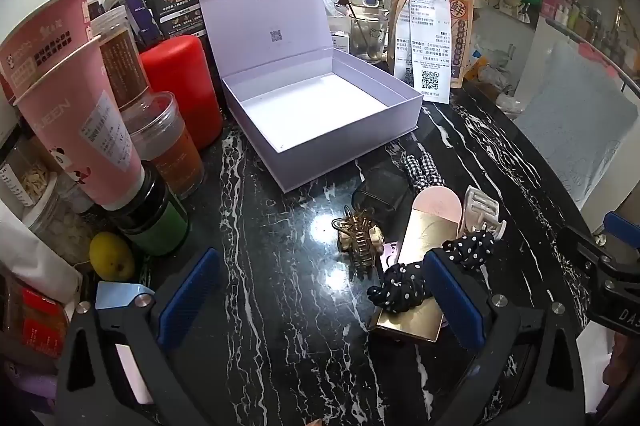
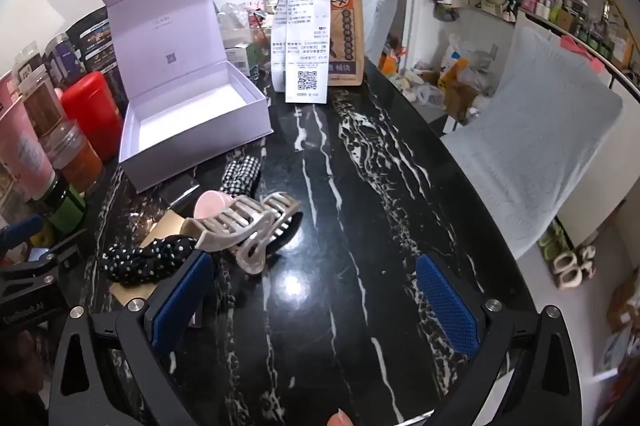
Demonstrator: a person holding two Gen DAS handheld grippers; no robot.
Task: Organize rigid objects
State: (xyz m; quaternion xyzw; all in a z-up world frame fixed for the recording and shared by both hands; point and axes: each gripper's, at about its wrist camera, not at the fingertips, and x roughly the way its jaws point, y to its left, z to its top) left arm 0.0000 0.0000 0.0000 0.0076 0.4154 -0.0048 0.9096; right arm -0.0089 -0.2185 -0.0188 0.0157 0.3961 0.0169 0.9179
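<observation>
While both of our grippers hover low over the black white-veined marble table [image 1: 280, 306], we list what lies before them.

Lilac cardboard box with hinged lid [image 1: 320, 114]: open, empty, lid upright at the back; evidently the receptacle, set within reach of both hands.

Gold wire claw clip [image 1: 358, 240]: on the table, just ahead of the left gripper [image 1: 320, 298], whose blue-padded fingers [image 1: 188, 298] stand spread wide, pinching nothing.

Beige translucent plastic claw clip [image 2: 244, 230]: resting beside the left finger of the right gripper [image 2: 316, 302], likewise spread and empty.

Gold rectangular case with pink rounded end [image 1: 424, 246]: flat, partly under a navy polka-dot fabric scrunchie [image 1: 400, 292].

Dark translucent box [image 1: 380, 194] and black-and-white gingham scrunchie [image 1: 424, 166]: between the pile and the lilac box.

Pink paper cups [image 1: 76, 130], red cylinder [image 1: 184, 86] and jars: crowded at the table's left edge, apart from the task.

Nothing rigid is boxed yet; we judge the gold clip the left gripper's likeliest pick.
</observation>
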